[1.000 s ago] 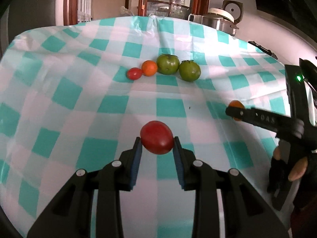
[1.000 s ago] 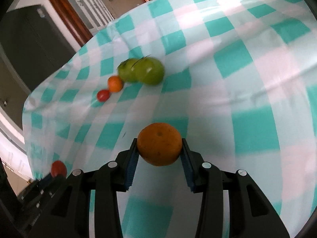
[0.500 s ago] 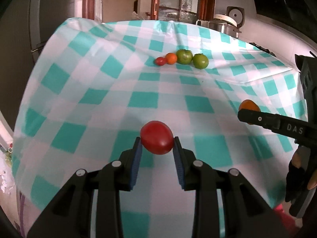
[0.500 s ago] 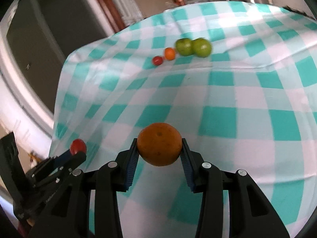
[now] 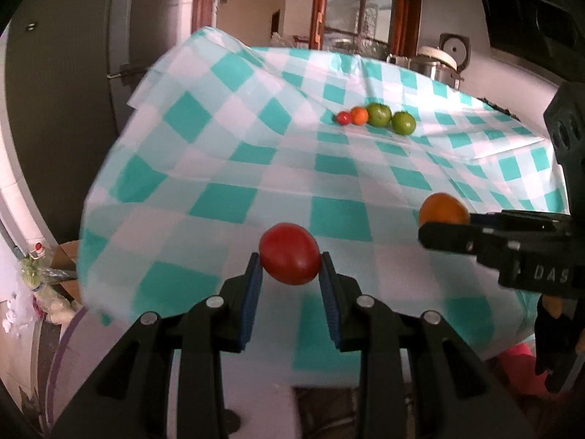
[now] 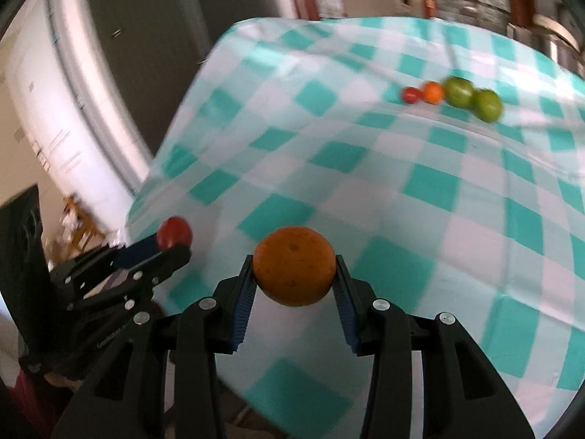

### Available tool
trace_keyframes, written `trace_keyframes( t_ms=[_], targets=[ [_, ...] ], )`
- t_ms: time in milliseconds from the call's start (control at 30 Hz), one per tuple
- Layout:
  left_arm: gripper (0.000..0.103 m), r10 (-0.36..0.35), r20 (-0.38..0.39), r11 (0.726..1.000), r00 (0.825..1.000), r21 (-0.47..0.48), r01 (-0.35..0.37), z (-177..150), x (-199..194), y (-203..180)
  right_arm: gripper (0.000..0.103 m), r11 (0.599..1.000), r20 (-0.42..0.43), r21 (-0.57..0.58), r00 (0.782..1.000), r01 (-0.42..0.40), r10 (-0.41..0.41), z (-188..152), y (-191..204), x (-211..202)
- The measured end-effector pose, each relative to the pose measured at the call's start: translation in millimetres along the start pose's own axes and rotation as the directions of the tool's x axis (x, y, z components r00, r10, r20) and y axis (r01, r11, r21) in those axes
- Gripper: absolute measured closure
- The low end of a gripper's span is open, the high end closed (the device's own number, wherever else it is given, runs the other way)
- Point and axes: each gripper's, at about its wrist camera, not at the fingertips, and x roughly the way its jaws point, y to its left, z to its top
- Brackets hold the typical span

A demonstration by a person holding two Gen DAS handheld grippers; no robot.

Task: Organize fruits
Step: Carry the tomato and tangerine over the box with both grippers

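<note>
A red tomato (image 5: 289,253) is clamped between the blue pads of the left gripper (image 5: 289,274) and is carried in the air over the near edge of the table (image 5: 226,168), close to its near left corner. An orange (image 6: 294,266) is pinched in the same way by the right gripper (image 6: 294,285), beside the left one and likewise clear of the cloth. Each fruit is gripped across its widest part, so that it is seated squarely in the pads and is unlikely to roll out.

Toward the far edge, a row of four fruits is laid on the checked tablecloth: a small red tomato (image 5: 343,118), a small orange (image 5: 359,115), and two green tomatoes (image 5: 378,114) (image 5: 403,122), each touching or just beside the next. The row appears to be graded by size and grouped by kind, which suggests that the two carried fruits are meant to be sorted as well; their destination cannot be told. A rice cooker (image 5: 440,64) is seen beyond the far right corner.
</note>
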Motion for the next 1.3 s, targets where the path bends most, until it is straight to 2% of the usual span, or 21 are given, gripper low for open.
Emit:
trace_keyframes(
  t_ms=[133,267,400,533,633,700,767,867,1033,1167,1233,1300],
  targets=[
    [0.071,0.043,0.028,0.998,0.999,-0.045,-0.042,-15,-27,34,0.061,0.991,-0.019,-0.128,0.999,-0.030,0.028,-5,41,4],
    [0.071,0.104,0.017,0.989,0.994,-0.108,-0.102,-37,-49,75,0.061,0.966,-0.070,-0.242,0.995,-0.086,0.071,-16,87,18],
    [0.071,0.167,-0.038,0.975,0.985,-0.140,-0.170,-64,-58,112,0.061,0.911,-0.151,-0.384,0.984,-0.150,0.099,-37,137,36],
    [0.071,0.203,-0.152,0.964,0.967,-0.139,-0.225,-91,-41,141,0.061,0.843,-0.263,-0.494,0.961,-0.212,0.087,-62,176,64],
    [0.071,0.220,-0.259,0.965,0.941,-0.084,-0.248,-106,-13,151,0.061,0.781,-0.370,-0.575,0.929,-0.245,0.019,-86,199,94],
    [0.071,0.205,-0.330,0.969,0.921,-0.061,-0.238,-115,7,155,0.061,0.738,-0.448,-0.611,0.894,-0.287,-0.024,-104,212,115],
    [0.071,0.178,-0.401,0.974,0.899,-0.058,-0.218,-125,29,161,0.061,0.694,-0.493,-0.644,0.868,-0.321,-0.057,-121,224,129],
    [0.071,0.160,-0.472,0.975,0.867,-0.060,-0.212,-136,53,165,0.061,0.654,-0.532,-0.672,0.841,-0.347,-0.101,-139,232,144],
    [0.071,0.117,-0.551,0.973,0.826,-0.104,-0.207,-151,78,173,0.061,0.615,-0.574,-0.693,0.804,-0.376,-0.156,-157,233,163],
    [0.070,0.112,-0.613,0.972,0.782,-0.094,-0.213,-160,92,176,0.061,0.578,-0.594,-0.716,0.776,-0.391,-0.211,-176,236,179],
    [0.070,0.110,-0.650,0.974,0.752,-0.081,-0.212,-165,99,175,0.061,0.556,-0.599,-0.729,0.766,-0.399,-0.235,-186,238,184],
    [0.070,0.114,-0.679,0.974,0.725,-0.065,-0.215,-168,106,174,0.061,0.566,-0.607,-0.721,0.759,-0.400,-0.235,-186,237,186]
  ],
)
